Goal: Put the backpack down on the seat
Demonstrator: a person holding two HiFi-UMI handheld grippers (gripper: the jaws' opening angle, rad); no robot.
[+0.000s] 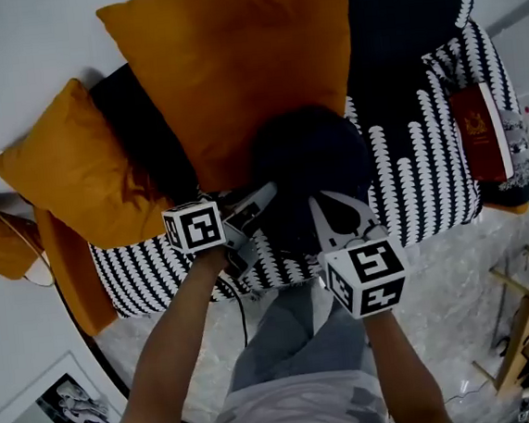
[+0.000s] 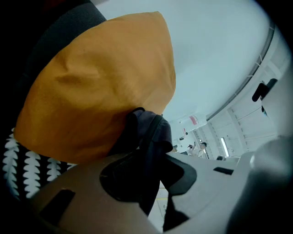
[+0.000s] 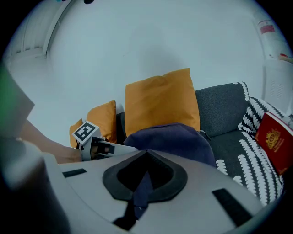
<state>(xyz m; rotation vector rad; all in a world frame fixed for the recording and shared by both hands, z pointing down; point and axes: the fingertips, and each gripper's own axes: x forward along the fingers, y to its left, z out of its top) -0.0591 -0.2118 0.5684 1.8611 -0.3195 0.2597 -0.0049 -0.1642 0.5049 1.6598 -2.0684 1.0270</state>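
Dark blue backpack [image 1: 311, 164] resting on the sofa seat [image 1: 429, 176] at about mid-width, its far side against the large orange cushion [image 1: 232, 69]. In the right gripper view it appears as a low dome, rounded side up and broader left to right than tall, so its long axis seems to run along the sofa. Which end is its top cannot be told. Left tongs [image 2: 153, 157] meet the bag from the near left and are clenched on a fold of its dark fabric, which runs down between the jaws. Right tongs [image 3: 145, 162] meet it from the near right and are clenched on a narrow blue strip of the same bag. The seat cover is black with rows of white scale-like marks, and the backrest is plain dark grey. A second orange cushion [image 1: 75, 173] leans at the left end of the sofa. A red book [image 1: 482, 132] lies at the right end. Its cover carries a gold emblem, but the lettering is too small to read. Each marker cube [image 1: 194, 227] bears black-and-white square patterns without words. A framed black-and-white print [image 1: 64, 402] sits at the near left by the floor. The contents of the bag cannot be seen.
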